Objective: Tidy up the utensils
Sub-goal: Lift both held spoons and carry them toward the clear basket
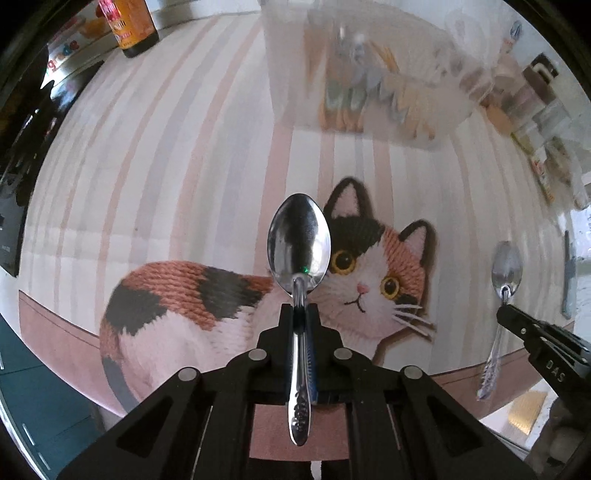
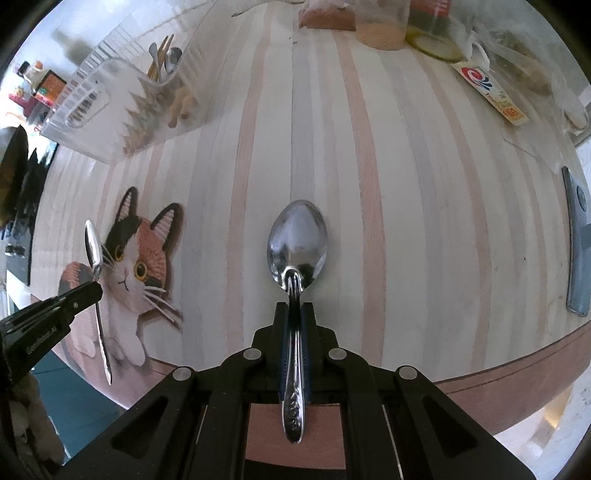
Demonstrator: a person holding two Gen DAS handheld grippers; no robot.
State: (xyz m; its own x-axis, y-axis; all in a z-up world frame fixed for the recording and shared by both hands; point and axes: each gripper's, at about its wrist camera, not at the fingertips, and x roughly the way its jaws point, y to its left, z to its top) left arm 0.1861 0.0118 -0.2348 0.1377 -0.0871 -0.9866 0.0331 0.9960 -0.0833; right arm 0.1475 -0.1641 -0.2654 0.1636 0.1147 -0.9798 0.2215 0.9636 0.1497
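- Gripping a steel spoon (image 1: 300, 254) by the neck of its handle, the left gripper (image 1: 300, 314) has its jaws pressed tight on the metal; the bowl points away from the camera and the patterned handle end hangs back toward the lens.
- The right gripper (image 2: 294, 312) clamps a second spoon (image 2: 296, 243) in the same way, jaws closed on the handle just behind the bowl.
- Both spoons hang above a striped tablecloth (image 2: 388, 177) with pale pink and grey bands and a wide brown border along its near edge.
- A calico cat picture (image 1: 373, 273) printed on the cloth lies directly under the left gripper's spoon; in the right wrist view the same cat sits to the left, behind the other gripper.
- Each camera catches the other tool at its edge: the right gripper and its spoon appear at the far right of the left wrist view, and the left gripper with its spoon at the far left of the right wrist view. The two are well apart.
- A clear plastic organizer bin (image 2: 110, 99) stands on the far left part of the cloth in the right wrist view, with several utensils (image 2: 162, 59) already inside it; it is blurred in the left wrist view.
- An amber bottle (image 1: 129, 26) stands at the far left corner.
- Jars and a packet (image 2: 491, 92) crowd the far right edge.
- A grey flat object (image 2: 578, 240) lies near the right edge of the cloth.
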